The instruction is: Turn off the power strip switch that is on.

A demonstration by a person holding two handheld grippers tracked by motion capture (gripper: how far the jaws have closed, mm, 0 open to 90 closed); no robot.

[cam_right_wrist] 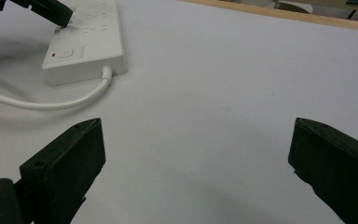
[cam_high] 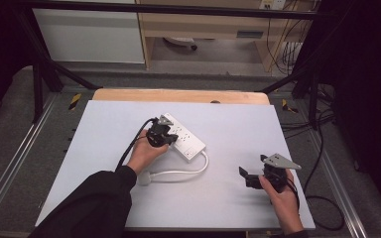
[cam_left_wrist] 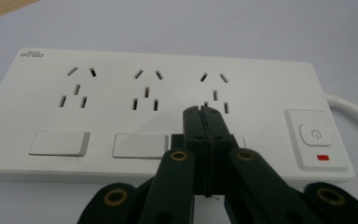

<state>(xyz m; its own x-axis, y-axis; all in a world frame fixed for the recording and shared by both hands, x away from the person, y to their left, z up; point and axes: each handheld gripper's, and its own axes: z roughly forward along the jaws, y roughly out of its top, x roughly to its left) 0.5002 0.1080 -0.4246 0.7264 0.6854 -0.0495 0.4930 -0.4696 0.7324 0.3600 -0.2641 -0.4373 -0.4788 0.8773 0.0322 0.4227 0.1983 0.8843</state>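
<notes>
One white power strip (cam_left_wrist: 168, 112), three socket groups, one closed left gripper (cam_left_wrist: 205, 114).

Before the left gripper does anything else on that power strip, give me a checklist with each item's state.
1. left gripper jaws closed to a single tip: ok.
2. Tip over the third rocker switch on the power strip: ok; contact cannot tell.
3. Red indicator under the main power button visible: ok; whether it is lit, cannot tell.
4. Sockets free of plugs: ok.
5. right gripper open, apart from the strip: ok.
6. white cable away from both grippers: ok.
</notes>
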